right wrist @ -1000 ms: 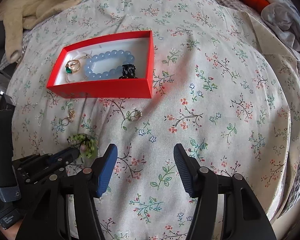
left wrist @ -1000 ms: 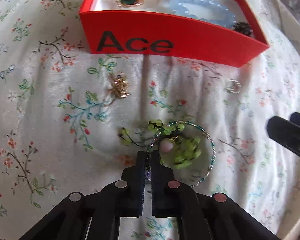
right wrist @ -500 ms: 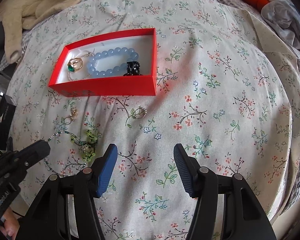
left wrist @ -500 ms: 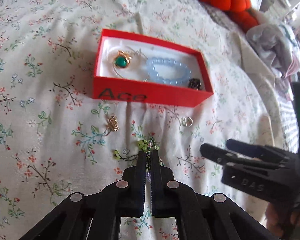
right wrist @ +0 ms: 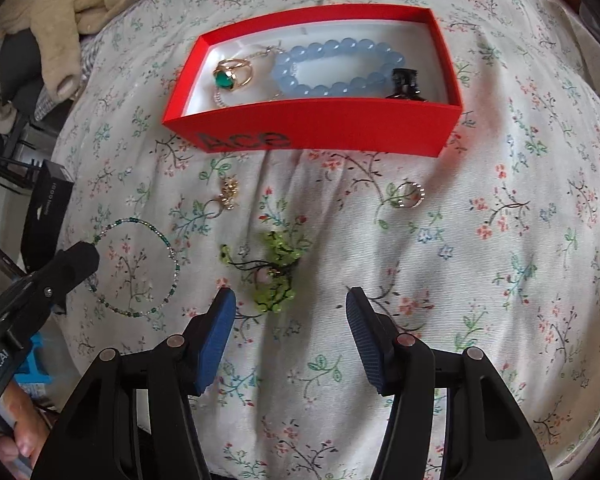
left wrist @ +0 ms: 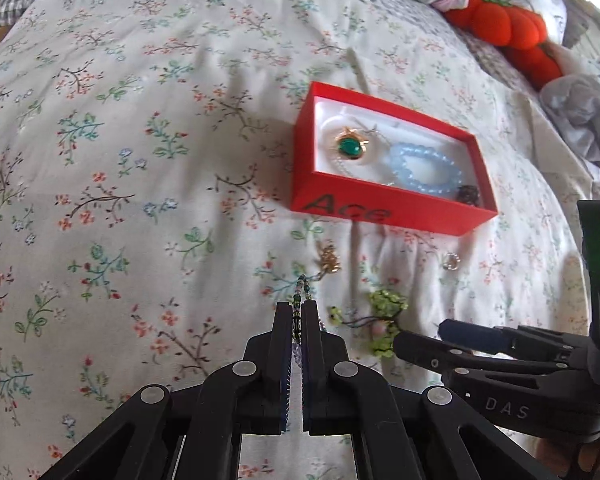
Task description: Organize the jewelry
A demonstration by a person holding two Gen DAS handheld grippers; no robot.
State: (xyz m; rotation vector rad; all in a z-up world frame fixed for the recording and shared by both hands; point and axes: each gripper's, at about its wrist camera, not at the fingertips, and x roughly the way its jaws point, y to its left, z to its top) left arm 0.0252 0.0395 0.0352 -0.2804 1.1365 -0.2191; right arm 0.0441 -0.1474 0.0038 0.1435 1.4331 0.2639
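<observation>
Jewelry, loose and boxed, on floral bedcover (right wrist: 500, 260). Beaded wire bracelet (right wrist: 172, 248): pinched between the closed jaws of left gripper (left wrist: 299, 316), at 9 o'clock in the right view. Green bead piece (right wrist: 278, 276): on the cover, just ahead of right gripper (right wrist: 288, 312), jaws wide. Red box (right wrist: 324, 128), 12 o'clock: green-stone ring (right wrist: 232, 76), blue bead bracelet (right wrist: 336, 68), dark clip (right wrist: 406, 84). Gold charm (right wrist: 228, 194) and silver ring (right wrist: 410, 195): near box front.

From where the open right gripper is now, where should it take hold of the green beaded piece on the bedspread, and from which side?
Grip the thick clump of the green beaded piece, not its thin dark cords. It lies flat and loose on the bedspread, so come straight down from above, one finger on each side of the clump. The right gripper, open, is already close. This is probably safest, since the cords could slip out.
</observation>
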